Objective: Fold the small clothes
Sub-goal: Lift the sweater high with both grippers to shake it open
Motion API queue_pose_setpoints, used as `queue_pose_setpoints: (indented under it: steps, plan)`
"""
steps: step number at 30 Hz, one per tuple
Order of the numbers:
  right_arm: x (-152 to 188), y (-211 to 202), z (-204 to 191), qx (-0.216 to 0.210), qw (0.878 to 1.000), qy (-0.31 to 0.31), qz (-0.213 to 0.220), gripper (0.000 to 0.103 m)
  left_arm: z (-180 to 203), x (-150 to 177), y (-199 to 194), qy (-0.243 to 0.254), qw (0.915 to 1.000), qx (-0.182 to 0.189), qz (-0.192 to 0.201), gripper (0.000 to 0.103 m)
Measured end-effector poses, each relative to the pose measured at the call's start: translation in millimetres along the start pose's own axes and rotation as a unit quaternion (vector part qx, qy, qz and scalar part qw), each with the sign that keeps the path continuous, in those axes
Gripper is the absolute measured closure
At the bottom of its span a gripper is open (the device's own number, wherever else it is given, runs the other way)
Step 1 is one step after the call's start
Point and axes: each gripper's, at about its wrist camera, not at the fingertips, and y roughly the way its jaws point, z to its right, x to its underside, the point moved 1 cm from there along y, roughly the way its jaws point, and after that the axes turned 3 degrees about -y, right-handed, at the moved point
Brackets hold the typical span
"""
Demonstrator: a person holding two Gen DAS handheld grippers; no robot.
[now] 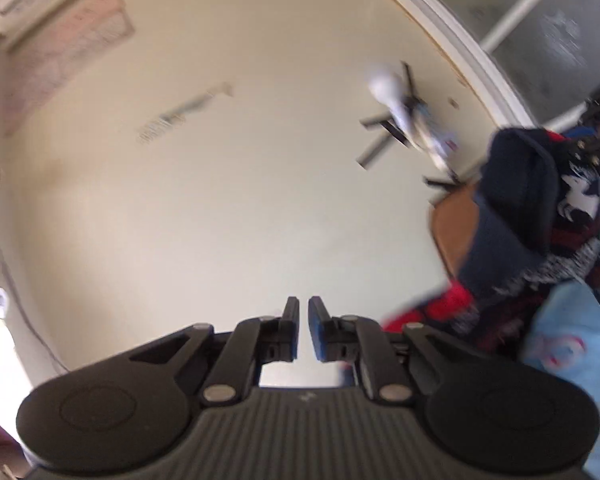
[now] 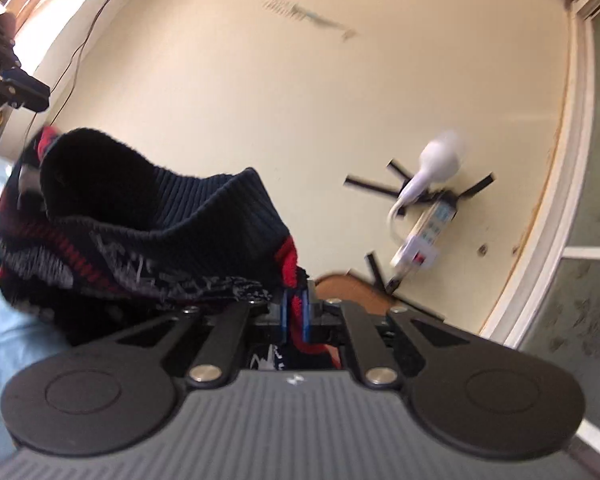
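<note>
- The room has a plain cream wall (image 1: pixel 228 184) that fills most of both views.
- A white door frame (image 1: pixel 472 60) runs up the wall's right side, with grey-green panels beyond it.
- A white power strip (image 2: pixel 424 236) is stuck on the wall with strips of black tape, and a white plug (image 2: pixel 440 160) sits at its top end — all a bit blurry.
- A thin dark cable (image 2: pixel 80 48) hangs down the wall on the left of the right wrist view, near a bright window.
- Low down there is a light blue sheet (image 1: pixel 572 344) with small pink and white shapes on it.
- A brown curved edge (image 1: pixel 452 232) peeks out behind the clothes; I cannot tell what it is.
- The knit sweater (image 2: pixel 148 232) is dark blue with red and white patterns.
- It is up in the air above the blue sheet, in front of the wall.
- In the right wrist view its long side runs left to right, sagging in the middle, with its ribbed edge on top.
- The right gripper (image 2: pixel 295 312) is pinching a red edge of the sweater between its blue pads.
- The left gripper (image 1: pixel 303 330) has its fingers pressed nearly together — only a thin gap, with nothing seen in it.
- The sweater hangs off to the right of the left gripper.
</note>
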Motion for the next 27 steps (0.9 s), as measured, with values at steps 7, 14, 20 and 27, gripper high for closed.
queue_pose_setpoints:
  steps: [7,14,20,27]
  plan:
    - [-82,5,37,0.049,0.993,0.019,0.106,0.094,-58,-61,-19,-0.109,0.9929,-0.019,0.043,0.076]
    - [-112,-10,38,0.064,0.988,-0.037,0.138,0.094,16,-19,-35,-0.013,0.9933,0.110,0.030,0.022]
    - [-120,-15,33,0.068,0.986,-0.066,0.139,0.094,58,5,-35,-0.034,0.9801,0.194,0.027,0.003]
    - [-128,-21,35,0.075,0.982,-0.078,0.153,0.094,82,23,15,-0.027,0.9807,0.192,-0.023,0.045]
